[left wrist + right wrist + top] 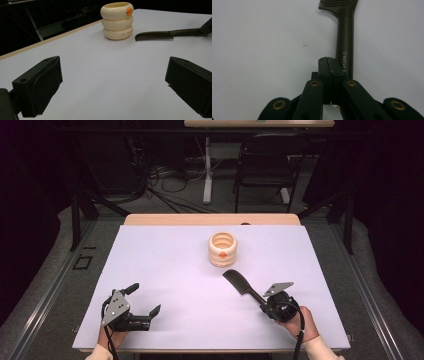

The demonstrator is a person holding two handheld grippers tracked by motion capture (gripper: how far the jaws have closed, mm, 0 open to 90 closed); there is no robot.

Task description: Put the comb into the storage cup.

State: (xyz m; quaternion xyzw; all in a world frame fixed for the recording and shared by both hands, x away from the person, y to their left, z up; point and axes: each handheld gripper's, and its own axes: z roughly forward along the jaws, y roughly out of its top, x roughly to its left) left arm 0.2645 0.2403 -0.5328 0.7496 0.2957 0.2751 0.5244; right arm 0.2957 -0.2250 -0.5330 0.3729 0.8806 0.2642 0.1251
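While the right gripper (264, 305) at lower right pinches a black comb's (241, 286) handle, comb head near centre beside a cream ringed holder (222, 249), left gripper (146, 300) lower left, jaws spread, over the white worktop (175, 270).

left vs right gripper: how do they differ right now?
The left gripper has its jaws spread wide with nothing between them; the right gripper has its jaws pressed together, and the black comb handle runs alongside them. The left gripper lies near the table's front left, the right gripper near its front right. Both are black, hand-held and low over the table.
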